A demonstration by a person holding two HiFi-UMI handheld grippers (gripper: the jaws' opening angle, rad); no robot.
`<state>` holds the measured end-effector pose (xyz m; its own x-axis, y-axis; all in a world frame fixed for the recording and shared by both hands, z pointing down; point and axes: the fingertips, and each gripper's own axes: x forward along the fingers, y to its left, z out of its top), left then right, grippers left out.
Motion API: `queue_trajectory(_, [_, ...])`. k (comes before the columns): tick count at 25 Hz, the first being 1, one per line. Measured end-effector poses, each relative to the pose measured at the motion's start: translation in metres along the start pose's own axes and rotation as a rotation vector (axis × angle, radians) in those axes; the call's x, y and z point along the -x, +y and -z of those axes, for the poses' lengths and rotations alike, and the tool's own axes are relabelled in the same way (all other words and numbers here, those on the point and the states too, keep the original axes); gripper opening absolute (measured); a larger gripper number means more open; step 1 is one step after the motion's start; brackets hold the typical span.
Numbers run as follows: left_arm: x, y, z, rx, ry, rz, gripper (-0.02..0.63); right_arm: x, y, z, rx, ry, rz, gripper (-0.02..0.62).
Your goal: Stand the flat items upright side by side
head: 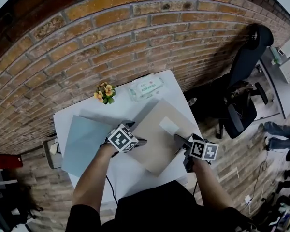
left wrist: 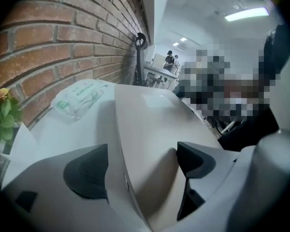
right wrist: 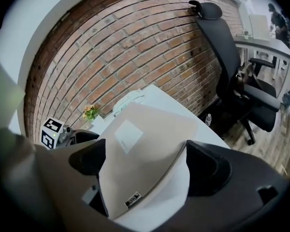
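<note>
A beige flat item [head: 159,134] with a white label [head: 169,126] lies slanted across the middle of the white table [head: 135,178]. A pale blue flat item [head: 84,141] lies flat to its left. My left gripper [head: 135,133] is at the beige item's left edge. In the left gripper view that beige edge [left wrist: 150,124] runs between the jaws of the left gripper [left wrist: 140,166], which stand apart and open. My right gripper [head: 182,149] is at the item's near right corner. In the right gripper view the beige corner [right wrist: 145,134] sits between the wide, open jaws of the right gripper [right wrist: 145,163], and the pads do not press it.
A wipes pack [head: 146,87] and a small pot of flowers [head: 105,93] stand at the table's far edge against the brick wall [head: 135,37]. A black office chair [head: 244,81] stands on the floor to the right. A red box [head: 5,161] sits at the left.
</note>
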<state>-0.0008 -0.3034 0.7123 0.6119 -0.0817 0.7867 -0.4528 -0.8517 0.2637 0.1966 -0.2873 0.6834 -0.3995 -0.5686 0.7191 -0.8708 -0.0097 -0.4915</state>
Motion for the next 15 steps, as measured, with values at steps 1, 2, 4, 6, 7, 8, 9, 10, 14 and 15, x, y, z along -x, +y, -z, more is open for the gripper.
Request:
queue_trajectory(1, [0.000, -0.008, 0.003, -0.016, 0.005, 0.016, 0.465, -0.003, 0.005, -0.005, 0.017, 0.003, -0.009, 0.530])
queue_trajectory(2, [0.000, -0.016, 0.005, -0.026, 0.008, 0.031, 0.448, -0.007, 0.011, -0.009, 0.037, 0.008, -0.022, 0.524])
queue_trajectory(4, [0.001, -0.024, 0.007, -0.022, 0.001, 0.044, 0.434, -0.014, 0.025, -0.013, 0.079, 0.026, -0.066, 0.504])
queue_trajectory(6, [0.002, -0.024, 0.008, 0.006, -0.014, 0.037, 0.434, -0.022, 0.039, -0.013, 0.119, 0.058, -0.107, 0.472])
queue_trajectory(7, [0.004, -0.021, 0.009, 0.024, -0.019, 0.030, 0.434, -0.026, 0.043, -0.012, 0.141, 0.074, -0.105, 0.468])
queue_trajectory(8, [0.005, -0.017, 0.010, 0.042, -0.024, 0.021, 0.435, -0.028, 0.044, -0.012, 0.165, 0.083, -0.089, 0.464])
queue_trajectory(9, [0.006, -0.014, 0.009, 0.058, -0.029, 0.013, 0.434, -0.028, 0.044, -0.012, 0.189, 0.085, -0.069, 0.462])
queue_trajectory(10, [0.007, -0.010, 0.008, 0.075, -0.037, 0.007, 0.436, -0.025, 0.044, -0.013, 0.209, 0.081, -0.051, 0.462])
queue_trajectory(14, [0.008, 0.003, -0.001, 0.125, -0.063, -0.001, 0.436, -0.011, 0.031, -0.012, 0.202, 0.048, -0.016, 0.462])
queue_trajectory(15, [0.007, 0.005, -0.003, 0.130, -0.064, 0.000, 0.436, -0.008, 0.023, -0.011, 0.181, 0.041, -0.004, 0.462])
